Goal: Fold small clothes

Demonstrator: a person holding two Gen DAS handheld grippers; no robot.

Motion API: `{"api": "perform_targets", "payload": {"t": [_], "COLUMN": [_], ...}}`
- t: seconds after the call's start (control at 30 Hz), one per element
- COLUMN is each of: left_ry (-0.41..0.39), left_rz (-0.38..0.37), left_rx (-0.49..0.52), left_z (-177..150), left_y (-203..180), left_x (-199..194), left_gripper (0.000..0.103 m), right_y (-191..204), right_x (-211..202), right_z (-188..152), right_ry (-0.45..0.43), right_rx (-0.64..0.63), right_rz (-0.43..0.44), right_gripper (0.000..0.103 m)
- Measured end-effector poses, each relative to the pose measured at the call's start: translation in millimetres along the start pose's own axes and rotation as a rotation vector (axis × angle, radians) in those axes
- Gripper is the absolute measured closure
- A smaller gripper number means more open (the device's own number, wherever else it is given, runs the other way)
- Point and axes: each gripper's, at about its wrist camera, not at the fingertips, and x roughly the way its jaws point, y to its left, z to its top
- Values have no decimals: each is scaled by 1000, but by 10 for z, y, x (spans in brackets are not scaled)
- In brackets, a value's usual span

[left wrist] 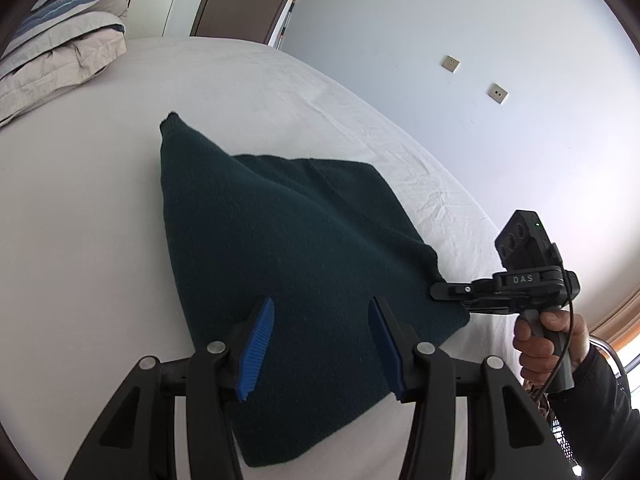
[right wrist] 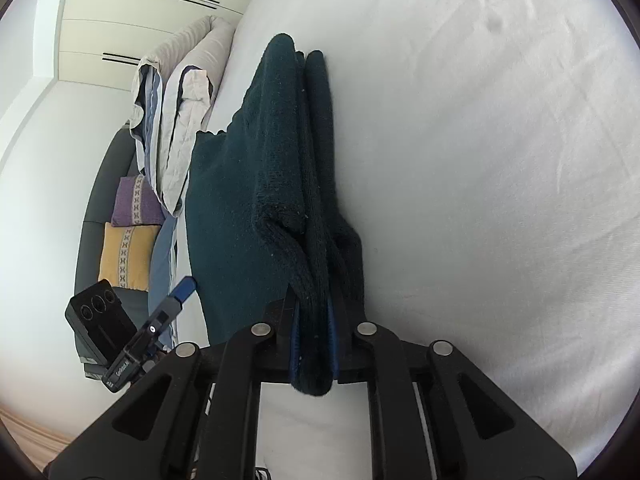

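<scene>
Here the right gripper (right wrist: 314,344) pinches the dark green knit (left wrist: 288,248) at its edge, lifting it for folding. The left gripper (left wrist: 320,344) hovers wide open above it, empty, over the bed (left wrist: 80,220).

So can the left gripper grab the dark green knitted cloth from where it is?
Probably yes. The left gripper is open, its blue fingers poised over the dark green knitted cloth on the white bed sheet, nothing between. The right gripper already pinches one edge off to the side.
</scene>
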Motion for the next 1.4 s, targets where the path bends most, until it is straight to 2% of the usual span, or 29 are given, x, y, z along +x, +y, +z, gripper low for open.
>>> {"api": "perform_targets", "payload": {"t": [0.1, 0.13, 0.2, 0.27, 0.37, 0.43, 0.47, 0.5, 0.57, 0.6, 0.67, 0.7, 0.73, 0.8, 0.87, 0.93, 1.0, 1.03, 1.1, 1.2, 1.23, 1.27, 1.3, 1.4], "left_ry": [-31, -43, -38, -23, 33, 64, 55, 41, 38, 43, 54, 55, 53, 44, 41, 45, 47, 48, 48, 48, 46, 44, 42, 41], "left_rz": [13, 21, 30, 39, 65, 75, 72, 65, 56, 57, 65, 70, 76, 86, 104, 124, 132, 133, 130, 131, 131, 131, 131, 140], "left_rx": [15, 23, 18, -4, -32, -39, -39, -46, -65, -68, -64, -63, -64, -68, -60, -38, -32, -33, -33, -24, -23, -23, -22, -16], "left_z": [228, 313, 500, 630, 684, 621, 583, 560, 562, 571, 591, 591, 591, 583, 578, 573, 580, 579, 582, 572, 568, 567, 565, 560], "left_y": [36, 47, 87, 170, 283, 351, 371, 390, 412, 409, 398, 393, 388, 376, 347, 312, 312, 318, 326, 326, 326, 327, 328, 311], "left_x": [9, 34, 163, 339, 662, 837, 874, 884, 895, 908, 945, 959, 972, 988, 1012, 1034, 1052, 1057, 1060, 1052, 1049, 1049, 1050, 1053], "left_gripper": [51, 51, 51, 51, 51, 51, 51, 51, 51, 51, 51, 51, 51, 51, 51, 51, 51, 51, 51, 51, 51, 51, 51, 50], "right_y": [220, 314, 492, 674, 839, 710, 603, 466, 165, 89, 104, 163, 256, 414, 554, 591, 493, 387, 235, 223, 272, 340, 403, 606], "right_x": [-279, -372, -428, -297, 85, 325, 416, 491, 452, 394, 333, 270, 238, 161, 241, 443, 699, 775, 786, 617, 544, 463, 352, -9], "right_z": [114, 171, 307, 418, 521, 548, 552, 569, 628, 645, 739, 782, 866, 1004, 1166, 1328, 1479, 1532, 1621, 1611, 1566, 1512, 1421, 1044], "right_ry": [-88, -126, -167, -141, -62, -17, -15, -22, -52, -68, -96, -113, -134, -158, -146, -95, -66, -67, -105, -169, -174, -174, -168, -146], "right_rx": [-52, -69, -82, -107, -165, -145, -147, -133, -51, -21, -29, -42, -53, -82, -107, -116, -105, -82, -23, -9, -30, -54, -76, -161], "right_rz": [-86, -79, 16, 84, 65, 8, -61, -60, 65, 81, 45, 37, 38, 67, 52, 17, -84, -58, 4, -25, -41, -53, -38, 100], "right_gripper": [91, 90, 89, 89, 89, 89, 89, 99, 103, 103, 103, 99, 95, 95, 95, 95, 98, 103, 103, 103, 97, 97, 96, 95]}}
